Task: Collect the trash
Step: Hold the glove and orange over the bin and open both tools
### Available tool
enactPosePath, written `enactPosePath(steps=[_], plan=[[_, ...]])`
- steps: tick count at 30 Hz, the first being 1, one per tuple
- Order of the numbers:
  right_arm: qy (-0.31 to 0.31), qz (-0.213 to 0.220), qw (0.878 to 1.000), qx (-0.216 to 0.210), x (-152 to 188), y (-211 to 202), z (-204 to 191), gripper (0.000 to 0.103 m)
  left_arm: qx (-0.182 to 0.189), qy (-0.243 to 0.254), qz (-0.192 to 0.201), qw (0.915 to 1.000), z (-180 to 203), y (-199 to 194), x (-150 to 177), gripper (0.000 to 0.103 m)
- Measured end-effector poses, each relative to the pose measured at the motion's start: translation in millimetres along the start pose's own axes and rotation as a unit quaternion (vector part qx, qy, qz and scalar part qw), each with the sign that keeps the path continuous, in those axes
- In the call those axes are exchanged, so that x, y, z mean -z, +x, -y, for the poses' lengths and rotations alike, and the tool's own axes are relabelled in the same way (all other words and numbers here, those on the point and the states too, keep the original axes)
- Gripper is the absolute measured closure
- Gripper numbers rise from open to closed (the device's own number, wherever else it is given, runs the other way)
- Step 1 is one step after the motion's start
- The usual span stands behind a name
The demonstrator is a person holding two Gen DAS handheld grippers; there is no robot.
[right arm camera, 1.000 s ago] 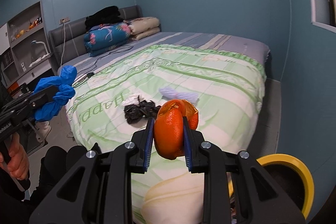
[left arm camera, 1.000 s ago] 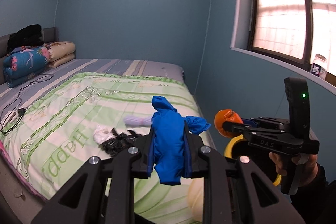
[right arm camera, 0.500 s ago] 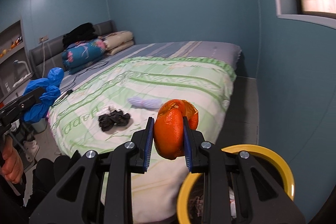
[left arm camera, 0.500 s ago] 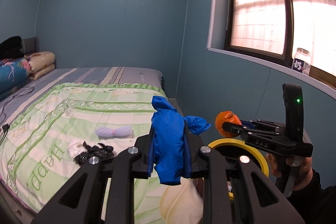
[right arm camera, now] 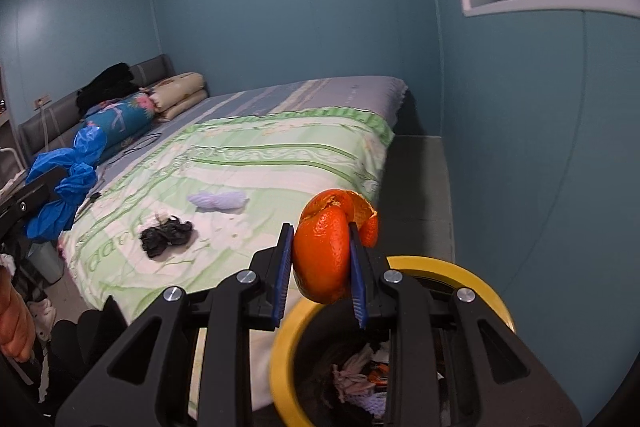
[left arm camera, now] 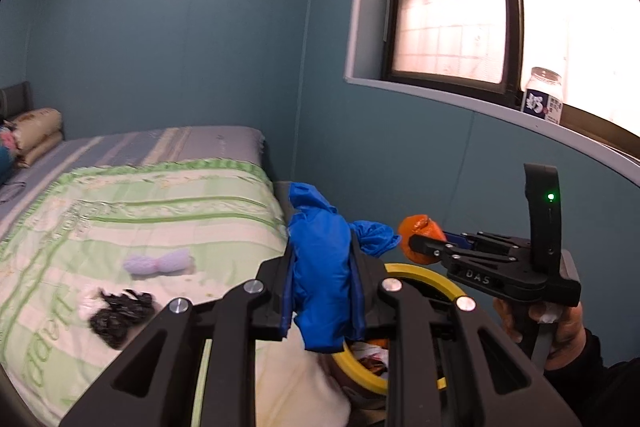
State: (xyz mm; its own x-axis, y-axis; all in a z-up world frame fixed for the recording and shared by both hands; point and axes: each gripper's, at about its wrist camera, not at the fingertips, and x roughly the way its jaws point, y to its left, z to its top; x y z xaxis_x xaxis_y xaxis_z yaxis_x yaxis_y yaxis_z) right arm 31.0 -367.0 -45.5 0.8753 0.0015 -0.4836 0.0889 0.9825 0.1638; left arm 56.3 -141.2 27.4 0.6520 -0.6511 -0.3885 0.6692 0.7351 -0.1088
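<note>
A: Yellow-rimmed bin (right arm camera: 486, 281) sits on the floor beside the bed (right arm camera: 280, 155). Which hand-held gripper is nearer?

B: The right hand-held gripper (right arm camera: 320, 267): clamped on orange peel (right arm camera: 326, 255), just above the bin's near rim. The left hand-held gripper (left arm camera: 322, 289) grips a blue glove (left arm camera: 320, 267), short of the opening.

Teal walls (left arm camera: 180, 47), bright window (left arm camera: 452, 7), bed (right arm camera: 280, 155) below.

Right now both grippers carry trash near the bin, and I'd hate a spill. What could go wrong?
1. The orange peel sits near the yellow bin rim; released here, it might clip the rim.
2. The blue glove in the left gripper is limp and could drape over the rim.
</note>
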Motion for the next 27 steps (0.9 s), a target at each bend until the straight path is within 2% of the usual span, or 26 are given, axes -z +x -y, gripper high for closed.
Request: enactPosePath(steps=[10,20,27], plan=[[0.043,-0.015,0.999,0.029,12.3,8.1,34.4,0.078,0.038,0.014,-0.054,0.9978,26.2,62.8,12.5,0.082],[0.071,-0.043,0.995,0.050,25.4,17.0,61.0,0.078,0.071,0.005,-0.133,0.9886,36.7,122.8,43.0,0.082],[0.078,-0.064,0.994,0.053,34.6,26.9,67.4,0.078,0.087,0.002,-0.158,0.9836,42.8,142.7,59.3,0.082]])
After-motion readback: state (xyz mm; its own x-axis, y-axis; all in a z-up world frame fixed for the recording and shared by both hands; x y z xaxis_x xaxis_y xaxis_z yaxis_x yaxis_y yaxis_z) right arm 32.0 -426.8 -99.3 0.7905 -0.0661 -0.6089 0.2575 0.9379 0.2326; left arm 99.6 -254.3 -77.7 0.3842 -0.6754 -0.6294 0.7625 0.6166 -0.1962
